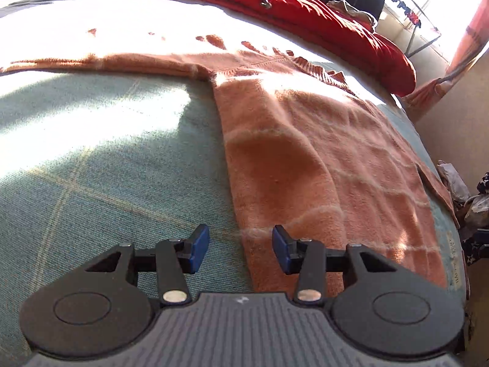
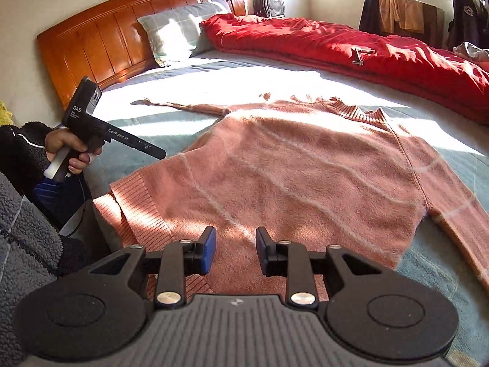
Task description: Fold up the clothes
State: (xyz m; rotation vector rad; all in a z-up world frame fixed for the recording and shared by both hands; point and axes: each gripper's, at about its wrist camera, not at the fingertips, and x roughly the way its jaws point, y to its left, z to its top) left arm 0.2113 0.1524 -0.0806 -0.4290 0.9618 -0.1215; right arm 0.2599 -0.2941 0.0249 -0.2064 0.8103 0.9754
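An orange-pink knitted sweater [image 2: 290,165] with thin pale lines lies flat on the bed, collar toward the red quilt, one sleeve stretched toward the headboard and one at the right. It also shows in the left wrist view [image 1: 330,168]. My left gripper [image 1: 240,249] is open and empty, low over the sweater's side edge near the hem. The left gripper body [image 2: 101,128], held in a hand, shows beside the sweater in the right wrist view. My right gripper [image 2: 235,252] is open and empty, just above the ribbed hem [image 2: 137,211].
The bed has a grey-green checked sheet [image 1: 91,168]. A folded red quilt [image 2: 351,49] with a small metal tool on it lies along the far side. A pillow [image 2: 174,30] leans on the wooden headboard [image 2: 101,36]. Clothes hang by the window [image 2: 397,12].
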